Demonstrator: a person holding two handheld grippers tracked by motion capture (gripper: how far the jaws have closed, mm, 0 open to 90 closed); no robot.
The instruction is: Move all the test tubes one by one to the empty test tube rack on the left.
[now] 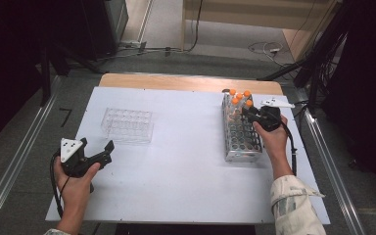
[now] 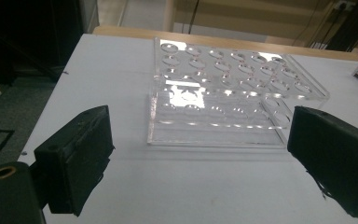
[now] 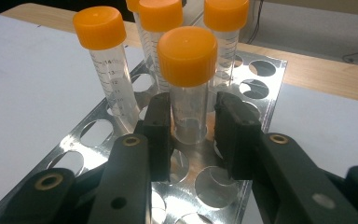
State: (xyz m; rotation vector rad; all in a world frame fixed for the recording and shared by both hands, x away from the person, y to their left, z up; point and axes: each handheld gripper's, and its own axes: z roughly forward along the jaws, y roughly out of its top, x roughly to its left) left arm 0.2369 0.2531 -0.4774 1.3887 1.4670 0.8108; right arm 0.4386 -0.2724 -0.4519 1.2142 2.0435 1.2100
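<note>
- right gripper point(image 3: 193, 128): held in the person's right hand point(image 1: 273, 139) at the far end of the metal rack; jaws drawn narrow about the nearest tube, one pad on each side of its clear barrel, at or all but at the wall; whether they truly press cannot be told for certain, though the fit looks snug.
- nearest tube point(image 3: 189, 88): clear, graduated, orange screw cap; stands upright in a hole of the metal rack, between the right gripper's jaws.
- other tubes point(image 3: 105, 60): same kind, orange caps, upright in neighbouring holes just behind and beside the nearest tube; all clustered at the rack's far end.
- metal rack point(image 1: 242, 139): shiny perforated steel, on the right part of the table, long side running away from the person; near holes vacant.
- left gripper point(image 1: 98, 155): in the left hand point(image 1: 76, 183), near the table's left front; jaws wide apart, nothing between them, pointed toward the clear rack.
- clear rack point(image 2: 223, 88): transparent plastic with rows of round wells, on the left half of the table, a little beyond the left gripper, not touched.
- table point(image 1: 176, 171): white top, wooden edge at the far side.
</note>
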